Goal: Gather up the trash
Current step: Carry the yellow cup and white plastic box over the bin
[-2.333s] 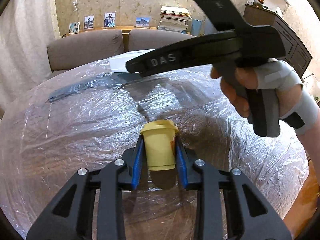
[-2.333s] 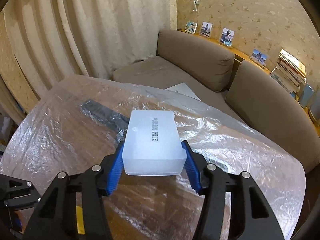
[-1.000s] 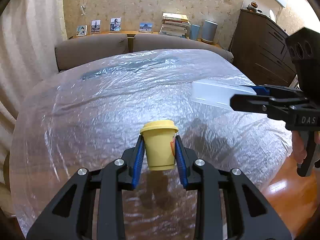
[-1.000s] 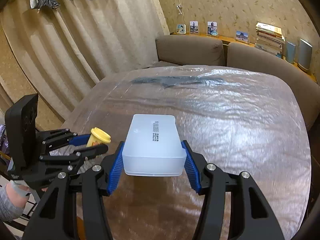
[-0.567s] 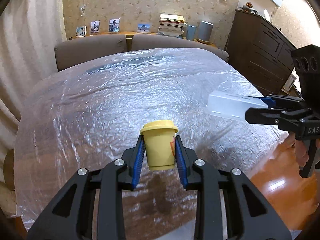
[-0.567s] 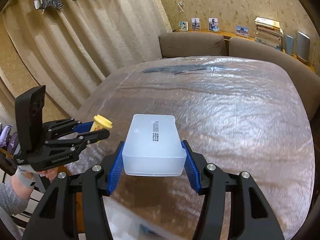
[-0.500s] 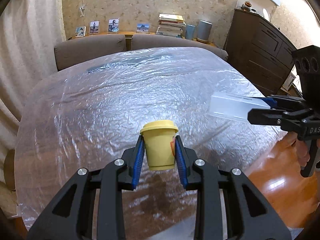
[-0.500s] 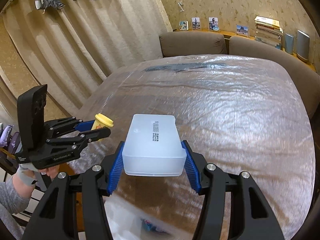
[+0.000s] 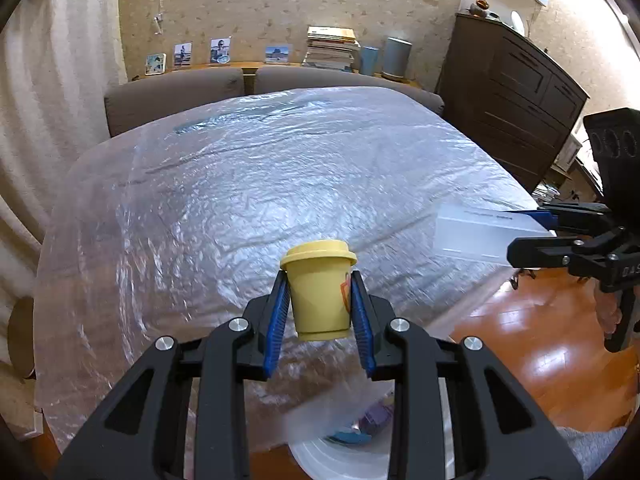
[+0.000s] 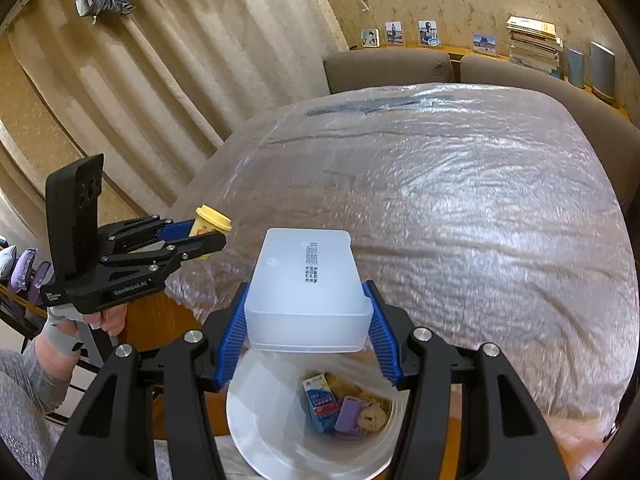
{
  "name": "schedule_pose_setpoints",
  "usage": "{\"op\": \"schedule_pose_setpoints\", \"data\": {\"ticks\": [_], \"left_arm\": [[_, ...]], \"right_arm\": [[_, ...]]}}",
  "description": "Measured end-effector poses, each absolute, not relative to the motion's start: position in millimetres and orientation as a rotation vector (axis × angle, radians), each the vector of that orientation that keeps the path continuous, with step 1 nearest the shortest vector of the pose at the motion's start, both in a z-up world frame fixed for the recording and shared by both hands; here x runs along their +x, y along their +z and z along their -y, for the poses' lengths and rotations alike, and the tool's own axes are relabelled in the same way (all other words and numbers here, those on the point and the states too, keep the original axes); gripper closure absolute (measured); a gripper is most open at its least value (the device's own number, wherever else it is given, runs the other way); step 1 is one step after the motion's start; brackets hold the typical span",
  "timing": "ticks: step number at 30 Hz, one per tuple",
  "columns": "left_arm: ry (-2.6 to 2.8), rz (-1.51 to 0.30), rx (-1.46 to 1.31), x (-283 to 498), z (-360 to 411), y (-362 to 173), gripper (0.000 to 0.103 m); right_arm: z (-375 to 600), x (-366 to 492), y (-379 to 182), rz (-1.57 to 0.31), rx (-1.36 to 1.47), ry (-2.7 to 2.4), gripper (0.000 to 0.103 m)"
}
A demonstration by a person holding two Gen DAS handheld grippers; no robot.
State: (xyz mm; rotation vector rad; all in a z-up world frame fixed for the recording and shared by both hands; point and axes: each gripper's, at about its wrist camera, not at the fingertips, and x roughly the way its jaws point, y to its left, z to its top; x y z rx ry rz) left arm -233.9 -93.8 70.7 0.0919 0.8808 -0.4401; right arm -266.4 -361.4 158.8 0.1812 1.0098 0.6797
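Note:
My left gripper [image 9: 319, 300] is shut on a small yellow cup with a lid [image 9: 319, 287], held in the air near the table's front edge; the cup also shows in the right wrist view [image 10: 211, 222]. My right gripper [image 10: 306, 314] is shut on a translucent white plastic box [image 10: 306, 278], held right above a white trash bin [image 10: 260, 432]. The bin holds a blue carton, a purple item and other scraps. The box and right gripper show at the right in the left wrist view [image 9: 476, 236]. The bin's rim [image 9: 316, 460] is partly visible below my left gripper.
A large table covered in crinkled clear plastic film [image 10: 460, 208] fills the middle. A brown sofa [image 9: 176, 92] stands behind it, a dark cabinet [image 9: 512, 92] to the right, curtains [image 10: 140, 92] to the left. Wooden floor [image 9: 540, 352] lies beside the table.
Both grippers have pulled back from over the table towards its front edge, still holding their items. The trash bin has come into view under them.

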Motion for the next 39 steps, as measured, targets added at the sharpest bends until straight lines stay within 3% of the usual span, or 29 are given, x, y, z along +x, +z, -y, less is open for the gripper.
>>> {"op": "schedule_pose_setpoints", "data": {"ticks": [39], "left_arm": [[-0.530, -1.025, 0.199, -319, 119, 23, 0.071]], "right_arm": [[346, -349, 124, -1.181, 0.135, 0.717, 0.049]]}}
